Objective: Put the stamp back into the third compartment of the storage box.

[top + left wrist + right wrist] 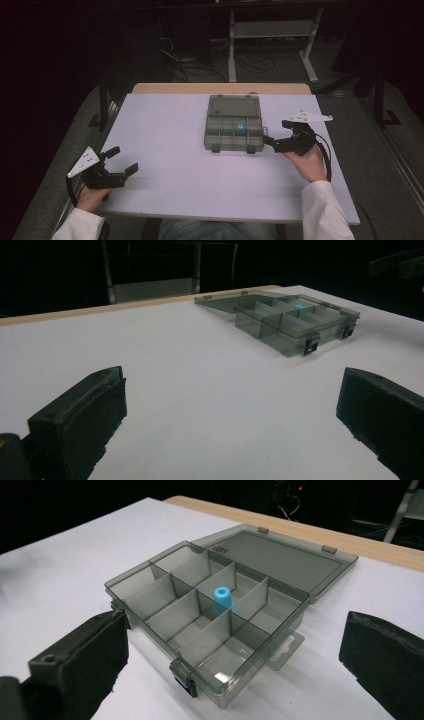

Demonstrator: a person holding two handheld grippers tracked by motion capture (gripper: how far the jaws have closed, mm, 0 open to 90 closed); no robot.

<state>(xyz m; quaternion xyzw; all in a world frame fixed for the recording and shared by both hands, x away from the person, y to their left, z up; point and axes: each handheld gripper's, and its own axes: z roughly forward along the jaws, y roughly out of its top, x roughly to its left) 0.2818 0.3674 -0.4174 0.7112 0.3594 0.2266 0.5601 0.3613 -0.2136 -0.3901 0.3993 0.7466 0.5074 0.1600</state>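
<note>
A smoky clear organiser box [233, 131] [210, 630] [290, 322] lies open on the white table, its lid [234, 106] [280, 555] folded flat at the back. A small blue cylinder [240, 129] [222, 596] [300, 306] stands upright in one of the middle compartments. My right gripper [275, 135] [235, 675] is open just right of the box, jaws spread near its front right corner with nothing between them. Far from the box, my left gripper [123, 161] [230, 430] is open over bare table at the front left.
The table [175, 150] has a wooden strip [220, 88] along its far edge. Beyond it, in the dark, stand a metal frame [272, 35] and cables on the floor. Wide bare table surface lies between the left gripper and the box.
</note>
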